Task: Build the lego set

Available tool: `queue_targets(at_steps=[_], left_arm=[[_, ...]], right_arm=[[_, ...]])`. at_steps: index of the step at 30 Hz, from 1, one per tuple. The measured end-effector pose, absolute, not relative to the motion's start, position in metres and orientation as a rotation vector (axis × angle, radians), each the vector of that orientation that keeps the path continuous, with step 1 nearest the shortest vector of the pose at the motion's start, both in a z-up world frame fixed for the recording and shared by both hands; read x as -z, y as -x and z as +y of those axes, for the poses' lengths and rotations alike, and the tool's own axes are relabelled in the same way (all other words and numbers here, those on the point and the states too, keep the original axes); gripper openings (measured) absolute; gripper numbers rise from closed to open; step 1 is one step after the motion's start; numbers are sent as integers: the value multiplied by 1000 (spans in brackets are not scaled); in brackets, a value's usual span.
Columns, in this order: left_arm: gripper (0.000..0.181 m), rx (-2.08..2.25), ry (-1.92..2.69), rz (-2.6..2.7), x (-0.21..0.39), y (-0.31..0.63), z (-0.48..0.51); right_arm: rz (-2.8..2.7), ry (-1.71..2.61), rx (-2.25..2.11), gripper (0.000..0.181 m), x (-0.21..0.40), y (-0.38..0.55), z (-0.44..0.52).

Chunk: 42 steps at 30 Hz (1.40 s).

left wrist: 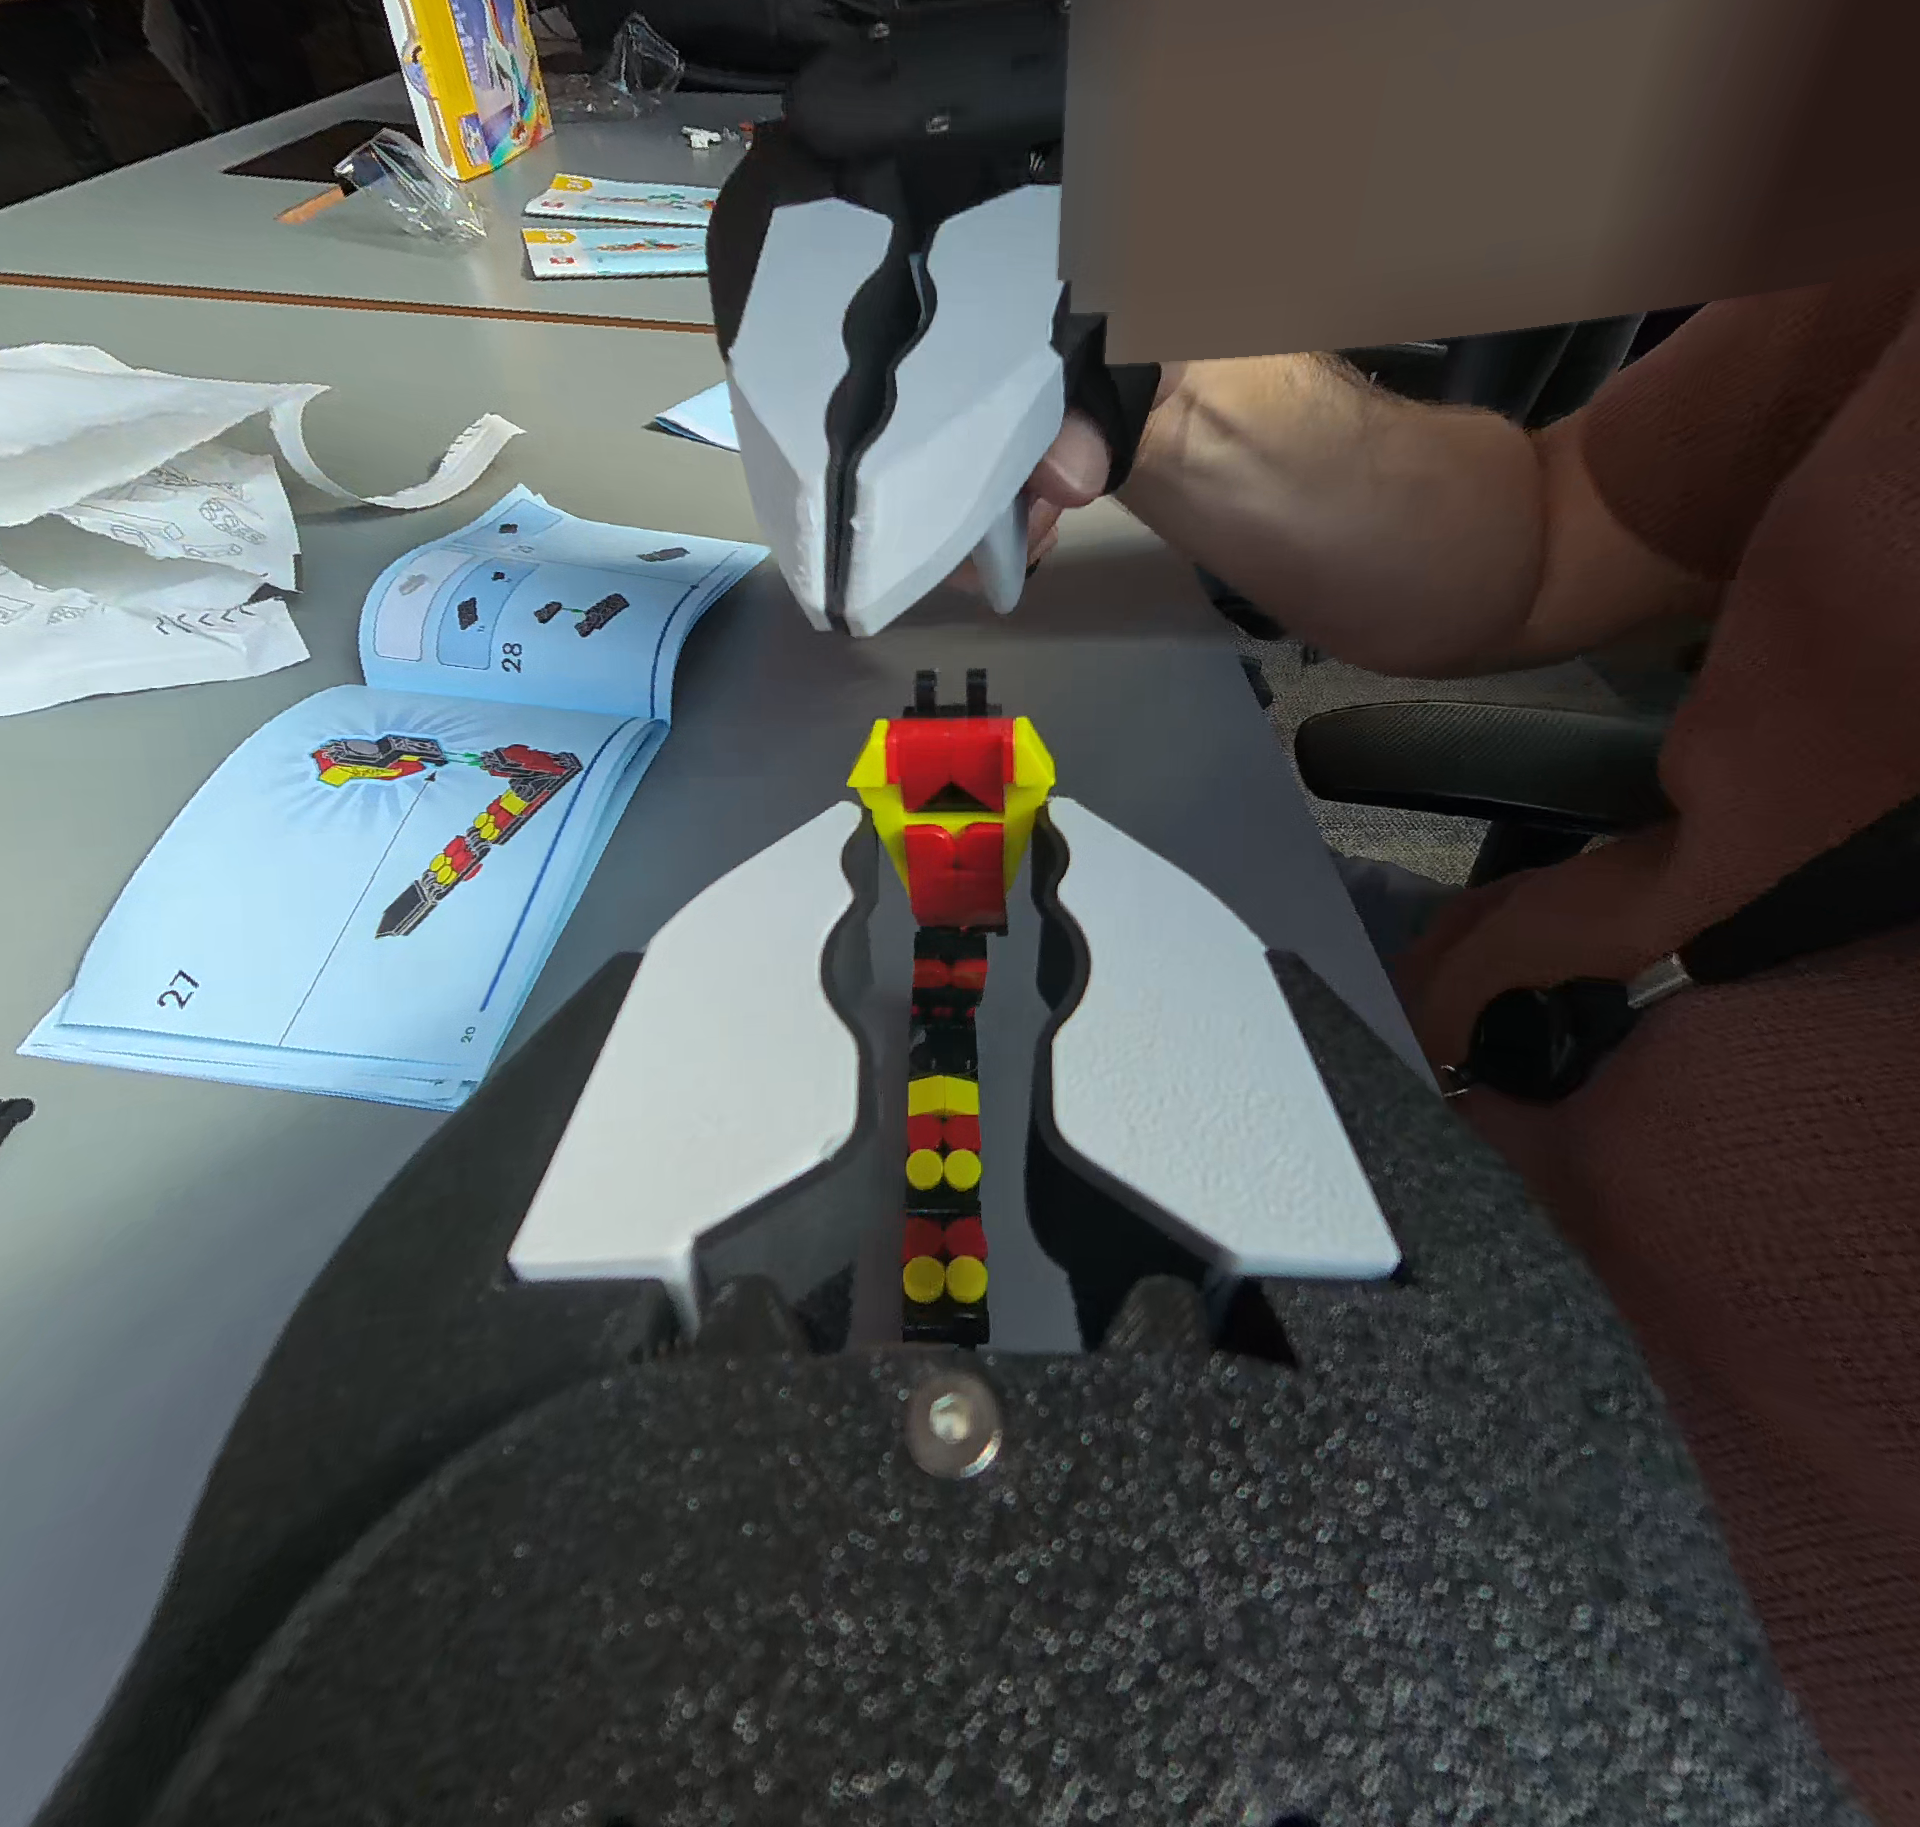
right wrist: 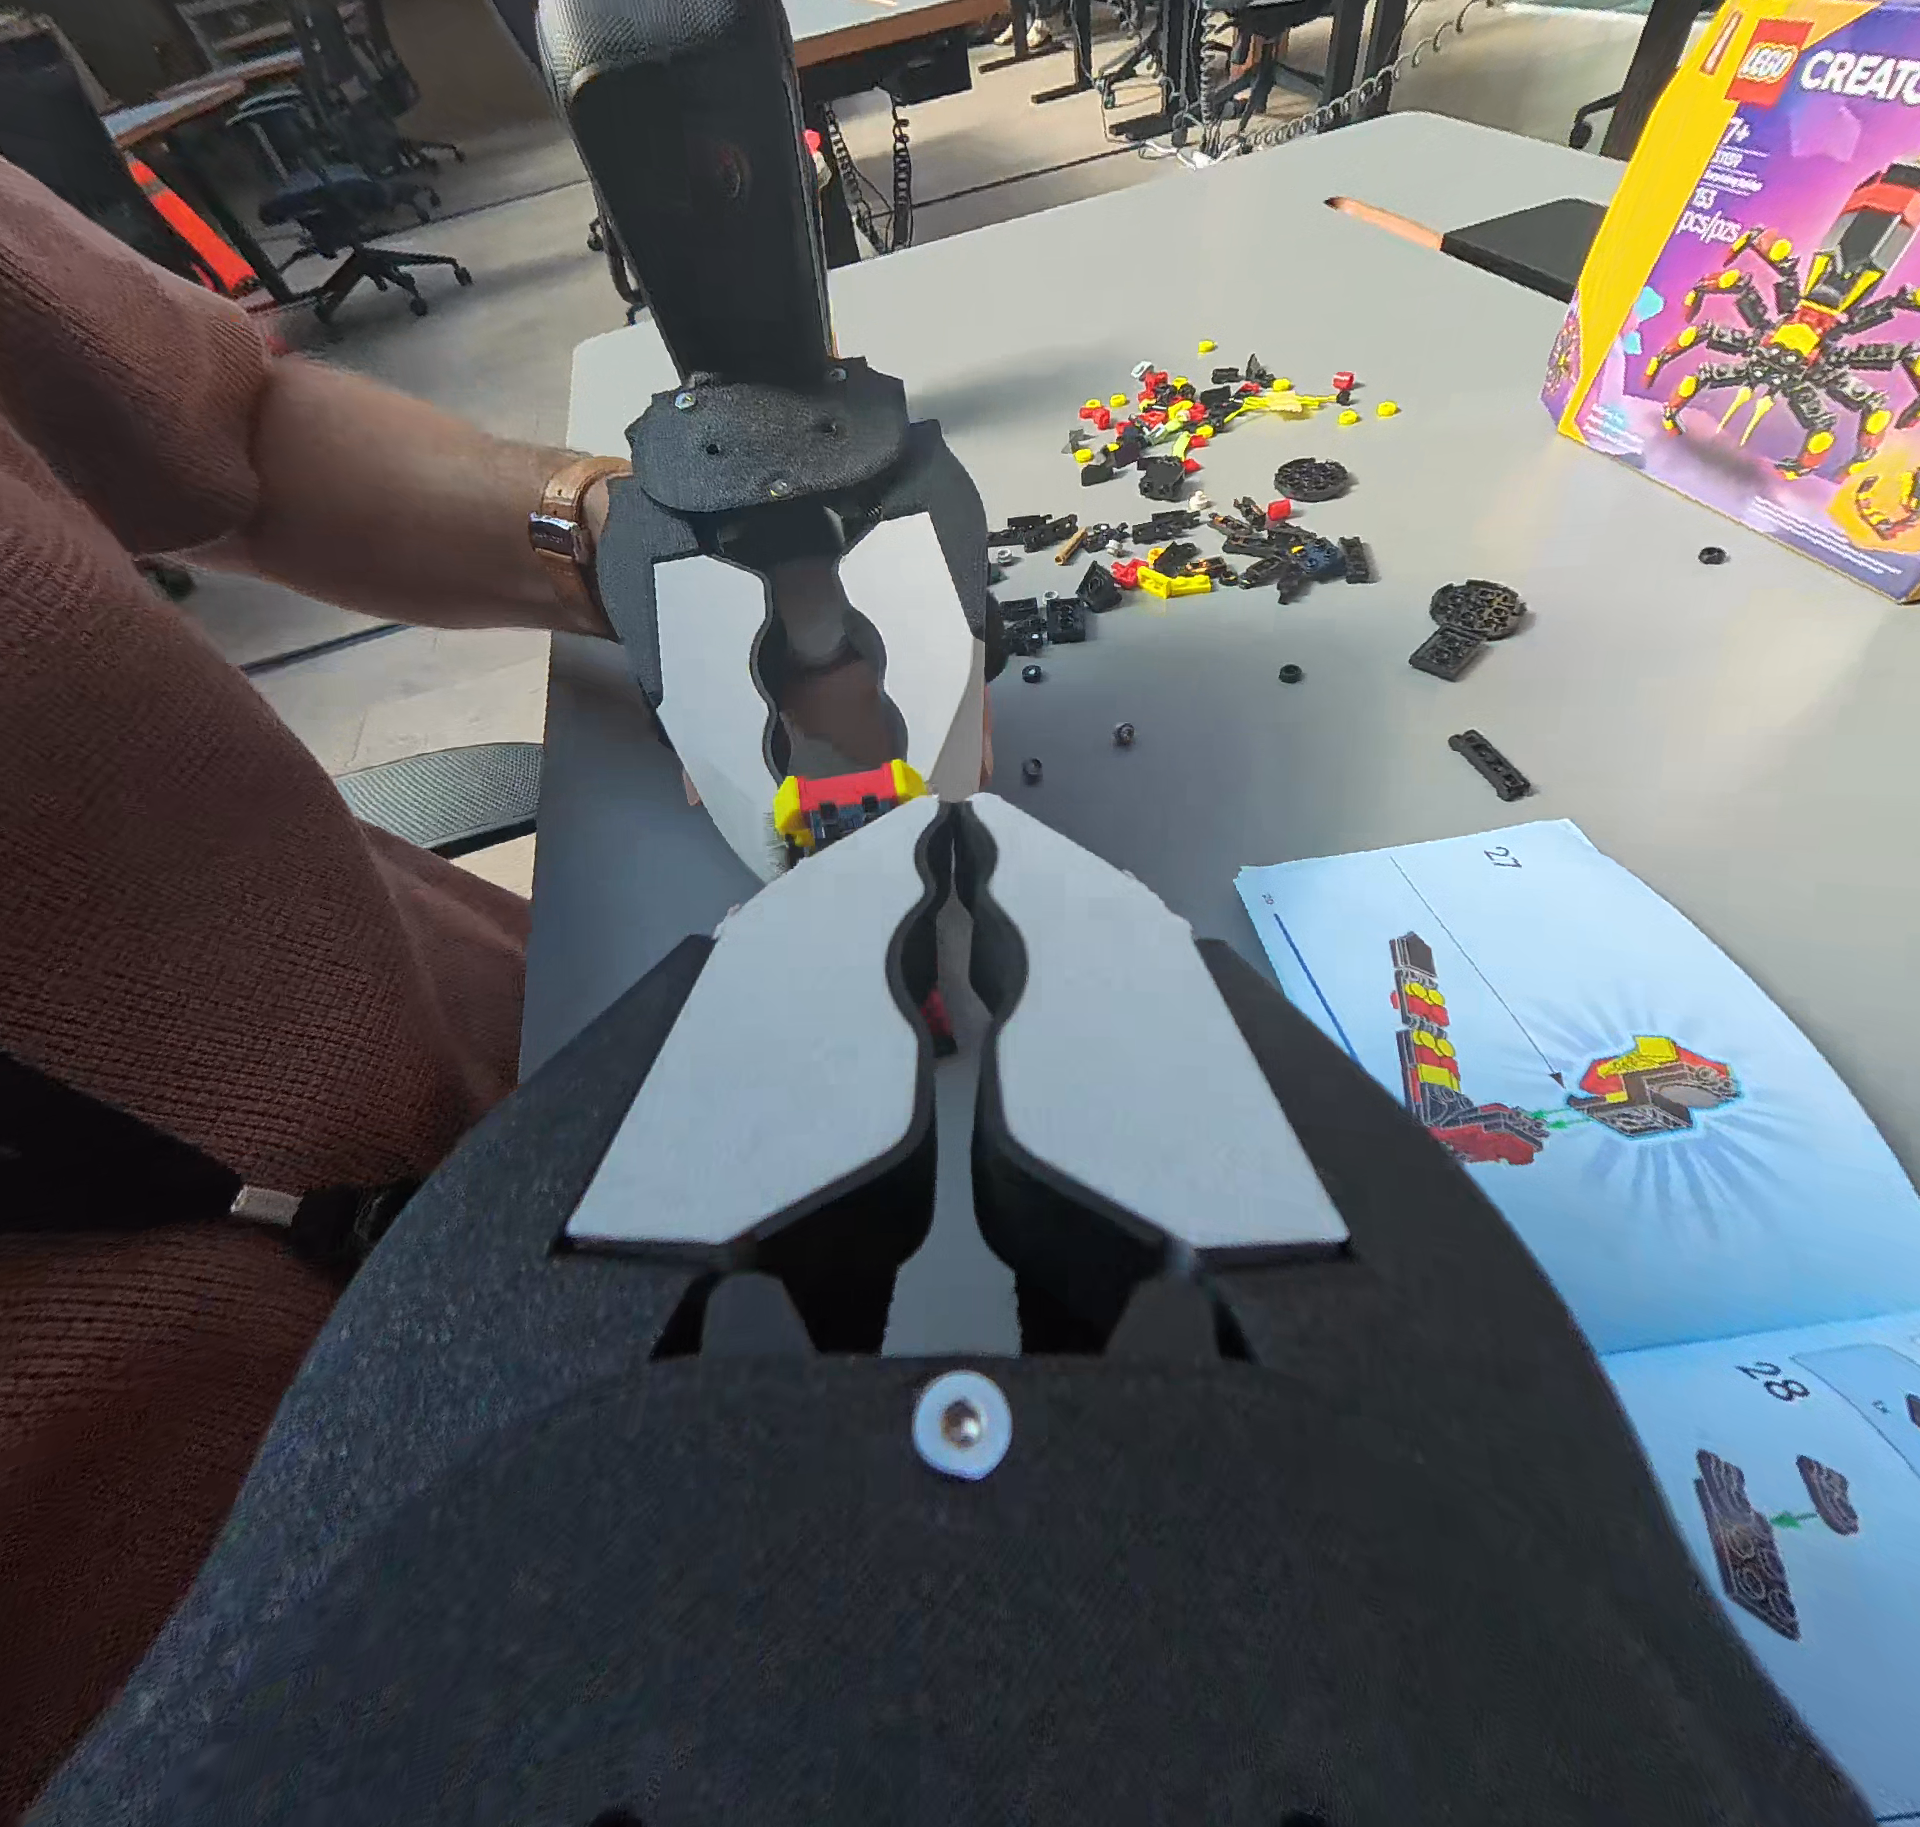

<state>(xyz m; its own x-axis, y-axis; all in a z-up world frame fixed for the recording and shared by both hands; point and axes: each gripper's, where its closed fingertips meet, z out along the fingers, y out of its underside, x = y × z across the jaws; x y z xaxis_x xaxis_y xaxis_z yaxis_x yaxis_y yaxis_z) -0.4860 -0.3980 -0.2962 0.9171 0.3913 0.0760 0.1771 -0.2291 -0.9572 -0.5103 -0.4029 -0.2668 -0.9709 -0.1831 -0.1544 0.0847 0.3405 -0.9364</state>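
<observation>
Grey office table (right wrist: pixel 1351 250), desk chairs beyond. Nearest, left gripper (left wrist: pixel 951 821) set wide around a long black, red and yellow brick snake model (left wrist: pixel 948 946), seemingly not clamped. Just past the model's head, right gripper (left wrist: pixel 844 624) pinched near-closed, apparently on nothing. Beside the model, open blue instruction booklet (left wrist: pixel 343 894). Farther off, scattered loose bricks (right wrist: pixel 1195 510) and yellow box (right wrist: pixel 1766 302): probably partway built, plenty left.

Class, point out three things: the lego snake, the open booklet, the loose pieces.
lego snake (left wrist: pixel 951 847): left wrist view, red head.
booklet (left wrist: pixel 312 904): left wrist view, near page.
loose pieces (right wrist: pixel 1195 489): right wrist view, pile's middle.
</observation>
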Motion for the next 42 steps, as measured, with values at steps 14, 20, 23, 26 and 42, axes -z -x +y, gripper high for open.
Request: queue_targets(at_steps=[14,20,23,26,42], left_arm=[[28,-229,1878,-454,301,485,-401],[27,-266,1861,-418,303,486,-404],[27,-263,1848,-437,305,487,-402],[27,-263,1846,-430,305,488,-399],[26,-270,1847,-444,311,493,-398]], right_arm=[[2478,45,1568,6,294,505,-405],[2580,146,1382,18,335,492,-381],[2652,236,1330,25,346,488,-385],[2680,284,1293,33,351,485,-391],[2667,318,1290,18,355,484,-411]])
